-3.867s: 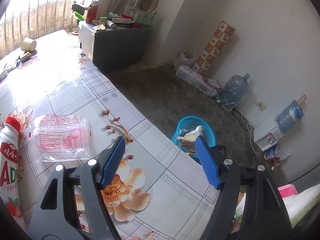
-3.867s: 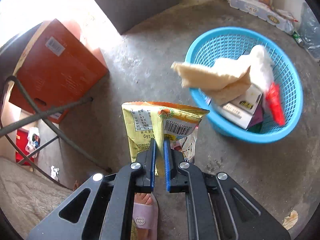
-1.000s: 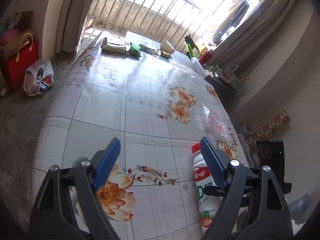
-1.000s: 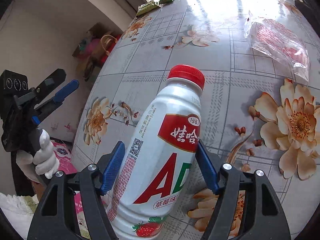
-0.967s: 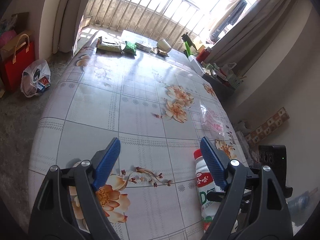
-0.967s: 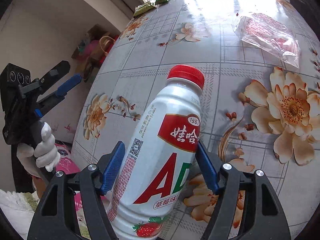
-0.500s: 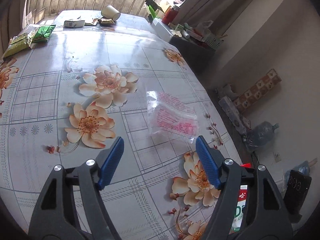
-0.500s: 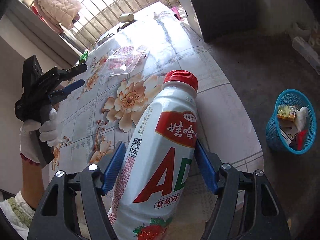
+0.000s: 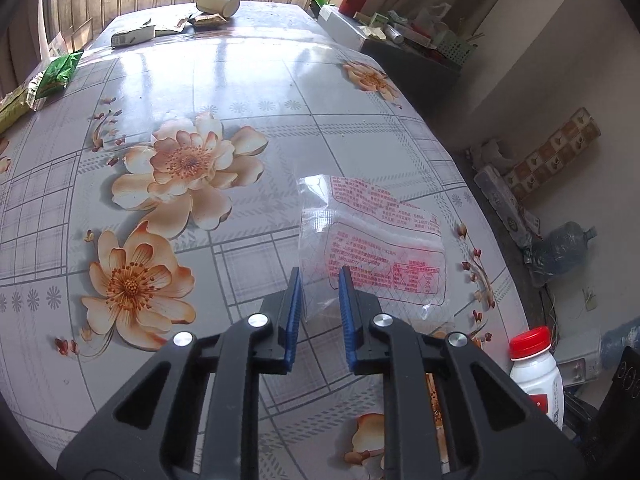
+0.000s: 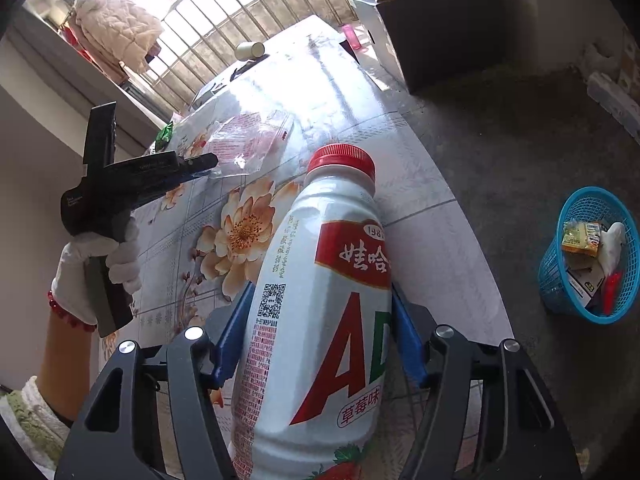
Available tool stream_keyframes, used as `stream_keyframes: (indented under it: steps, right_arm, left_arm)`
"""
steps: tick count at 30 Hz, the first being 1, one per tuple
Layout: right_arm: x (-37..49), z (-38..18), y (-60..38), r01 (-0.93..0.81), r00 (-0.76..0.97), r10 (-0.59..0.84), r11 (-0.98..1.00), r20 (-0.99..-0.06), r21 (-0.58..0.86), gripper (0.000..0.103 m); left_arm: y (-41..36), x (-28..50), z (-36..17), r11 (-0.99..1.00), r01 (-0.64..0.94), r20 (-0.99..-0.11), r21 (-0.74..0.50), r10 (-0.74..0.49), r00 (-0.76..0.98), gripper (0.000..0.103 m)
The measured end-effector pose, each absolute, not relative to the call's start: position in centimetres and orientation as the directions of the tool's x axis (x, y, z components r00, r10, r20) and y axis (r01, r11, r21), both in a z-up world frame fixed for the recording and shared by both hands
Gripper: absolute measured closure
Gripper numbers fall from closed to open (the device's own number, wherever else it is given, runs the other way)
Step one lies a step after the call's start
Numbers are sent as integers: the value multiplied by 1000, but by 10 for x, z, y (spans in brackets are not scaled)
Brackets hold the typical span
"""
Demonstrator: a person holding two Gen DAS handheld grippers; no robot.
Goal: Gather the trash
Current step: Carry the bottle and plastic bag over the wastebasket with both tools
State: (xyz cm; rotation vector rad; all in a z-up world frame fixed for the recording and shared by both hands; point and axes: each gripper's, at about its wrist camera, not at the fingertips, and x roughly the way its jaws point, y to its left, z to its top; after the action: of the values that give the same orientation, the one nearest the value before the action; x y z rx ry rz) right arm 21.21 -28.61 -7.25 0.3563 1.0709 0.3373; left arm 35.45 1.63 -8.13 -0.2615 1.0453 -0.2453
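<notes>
Clear wrapper (image 9: pixel 372 240) mid-frame, near edge between left gripper (image 9: pixel 319 276) fingers, narrowly apart; right gripper (image 10: pixel 320 320) clamped on bottle (image 10: pixel 320 320).

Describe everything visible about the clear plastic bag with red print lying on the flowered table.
The clear plastic bag with red print is a thin, crinkled, see-through wrapper, apparently empty, covered in blocks of red text and a table. It lies on the glossy flowered tablecloth near the table's right edge. The left gripper has its blue fingers nearly closed around the bag's near corner, which looks slightly lifted; whether they already pinch it is unclear.
</notes>
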Motion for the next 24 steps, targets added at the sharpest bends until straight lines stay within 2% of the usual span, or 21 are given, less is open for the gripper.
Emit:
stream_keyframes:
  steps: [12,24]
  right_arm:
    - [207,-78,-301,-58,433,534,820,-726,569,42]
    - [172,-73,-343,-13,510,631,686,-585,728,42]
  left_arm:
    - [18,323,-38,940,152,-758,-307,-337,559,92]
    - [-26,276,26,890,334,-673,-309,-453,585,96]
